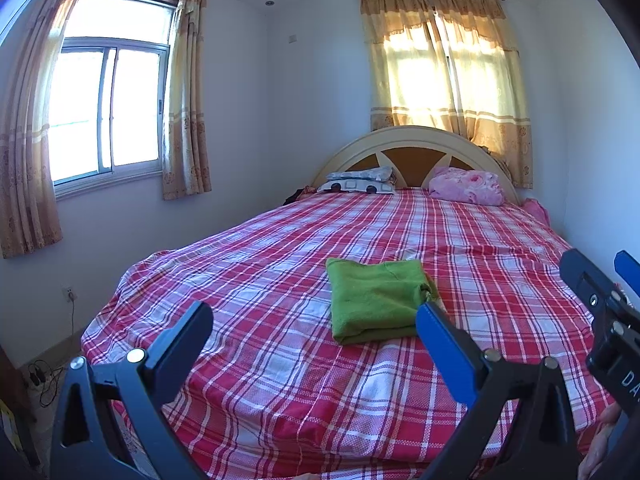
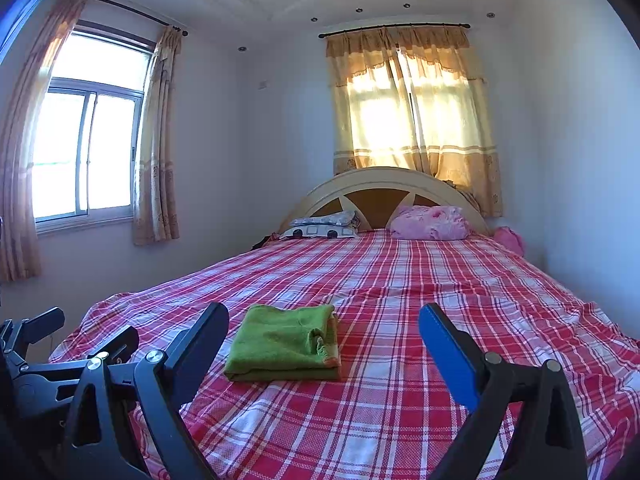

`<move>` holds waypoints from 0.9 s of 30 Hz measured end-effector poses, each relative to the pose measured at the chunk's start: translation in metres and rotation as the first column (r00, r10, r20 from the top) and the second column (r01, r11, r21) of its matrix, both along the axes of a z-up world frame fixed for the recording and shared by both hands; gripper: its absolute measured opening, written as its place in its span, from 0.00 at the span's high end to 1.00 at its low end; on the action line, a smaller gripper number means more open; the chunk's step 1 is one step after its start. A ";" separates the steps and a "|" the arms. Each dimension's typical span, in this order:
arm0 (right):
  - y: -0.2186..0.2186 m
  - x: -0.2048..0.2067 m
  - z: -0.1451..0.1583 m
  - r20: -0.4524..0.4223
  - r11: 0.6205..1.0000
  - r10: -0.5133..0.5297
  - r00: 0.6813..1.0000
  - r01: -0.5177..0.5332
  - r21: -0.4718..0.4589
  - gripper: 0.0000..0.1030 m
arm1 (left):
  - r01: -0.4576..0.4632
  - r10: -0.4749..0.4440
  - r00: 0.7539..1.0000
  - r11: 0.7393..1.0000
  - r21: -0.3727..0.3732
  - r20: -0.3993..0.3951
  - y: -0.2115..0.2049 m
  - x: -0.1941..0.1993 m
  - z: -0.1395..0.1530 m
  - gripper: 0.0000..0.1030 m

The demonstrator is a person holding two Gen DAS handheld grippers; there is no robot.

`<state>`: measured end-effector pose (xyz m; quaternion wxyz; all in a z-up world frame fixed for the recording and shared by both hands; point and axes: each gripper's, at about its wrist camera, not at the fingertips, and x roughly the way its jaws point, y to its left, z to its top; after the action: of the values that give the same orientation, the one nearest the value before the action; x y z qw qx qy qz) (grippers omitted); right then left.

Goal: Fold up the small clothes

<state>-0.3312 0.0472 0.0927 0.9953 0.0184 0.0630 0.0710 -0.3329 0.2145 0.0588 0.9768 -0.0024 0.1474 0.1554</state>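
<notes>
A green garment (image 1: 374,300) lies folded into a neat rectangle on the red plaid bed (image 1: 280,248). It also shows in the right wrist view (image 2: 284,342), left of centre. My left gripper (image 1: 314,314) is open and empty, held above the foot of the bed, short of the garment. My right gripper (image 2: 324,316) is open and empty too, just right of the garment. The right gripper also shows at the right edge of the left wrist view (image 1: 604,292). The left gripper shows at the lower left of the right wrist view (image 2: 80,332).
Two pillows, a patterned one (image 1: 360,182) and a pink one (image 1: 468,186), lie against the headboard (image 1: 408,140). A window (image 1: 108,104) is on the left wall; a curtained window (image 1: 444,64) is behind the bed. Cables and a wall socket (image 1: 69,293) are at lower left.
</notes>
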 end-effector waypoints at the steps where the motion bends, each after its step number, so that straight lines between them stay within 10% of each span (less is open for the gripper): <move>1: 0.000 0.000 0.000 -0.001 1.000 0.000 1.000 0.000 0.003 0.07 | -0.002 0.002 1.000 1.000 0.001 0.001 0.000 0.000 0.000 0.00; 27: -0.005 -0.003 -0.002 -0.014 1.000 0.012 1.000 -0.012 0.009 0.06 | -0.005 0.005 1.000 1.000 0.009 -0.007 -0.004 0.001 0.000 0.00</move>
<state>-0.3344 0.0418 0.0903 0.9943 0.0232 0.0695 0.0771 -0.3323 0.2109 0.0588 0.9759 0.0023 0.1503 0.1584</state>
